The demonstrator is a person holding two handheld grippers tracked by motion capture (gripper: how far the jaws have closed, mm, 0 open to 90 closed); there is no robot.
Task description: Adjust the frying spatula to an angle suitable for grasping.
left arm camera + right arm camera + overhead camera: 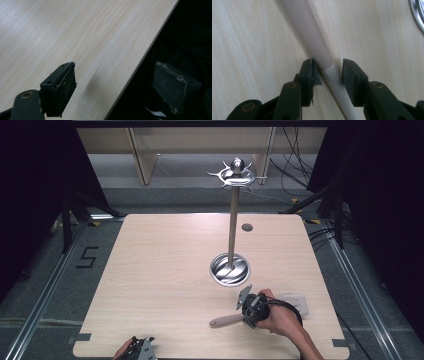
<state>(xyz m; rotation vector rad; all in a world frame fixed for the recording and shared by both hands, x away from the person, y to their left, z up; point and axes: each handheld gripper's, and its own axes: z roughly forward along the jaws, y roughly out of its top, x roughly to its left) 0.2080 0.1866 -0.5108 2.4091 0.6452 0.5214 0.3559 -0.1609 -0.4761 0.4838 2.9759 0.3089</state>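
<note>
High view: a pale wooden surface (165,270) carries a tall steel utensil stand (231,230) with a round base and a ring of hooks at its top. Near the front right edge, a person's right hand (280,317) holds the right tool (246,312) low over a utensil with a wooden handle (226,321), which lies flat with its handle pointing left. The left tool (140,347) rests at the front edge, well apart from it.

Left gripper view: the left tool (120,87) has its jaws wide apart with nothing between them, straddling the surface's edge.

Right gripper view: the right tool (328,75) straddles the utensil's neck (329,72), where the wooden handle meets a white shaft. One jaw appears to touch it; a narrow gap remains at the other, so the grip is not yet made.

The step in hand looks like grasping the utensil. Next, the jaws need to close firmly, then lift it level, probably toward the stand's hooks.
</note>
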